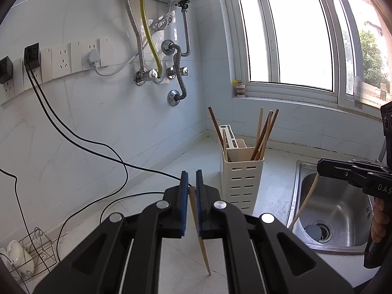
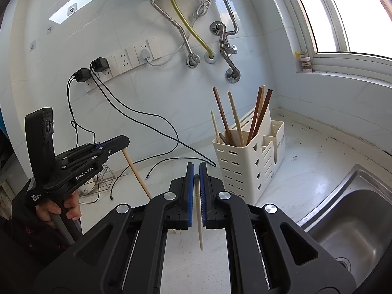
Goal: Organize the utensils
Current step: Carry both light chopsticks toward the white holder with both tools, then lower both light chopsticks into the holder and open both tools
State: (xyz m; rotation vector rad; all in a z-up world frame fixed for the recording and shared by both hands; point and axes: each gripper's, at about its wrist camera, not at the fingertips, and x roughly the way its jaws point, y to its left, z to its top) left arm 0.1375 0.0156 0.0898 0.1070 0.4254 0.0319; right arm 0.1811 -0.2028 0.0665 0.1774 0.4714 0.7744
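Note:
A cream slotted utensil holder stands on the white counter near the corner, with several wooden chopsticks upright in it. My left gripper is shut on a light wooden chopstick that hangs point down above the counter; it also shows in the right wrist view. My right gripper is shut on a pale chopstick, which also shows over the sink in the left wrist view. Both grippers are in front of the holder.
A steel sink lies right of the holder. Black cables run from wall sockets across the counter. A wire rack with a white cup sits at the left. Pipes and a window sill are behind.

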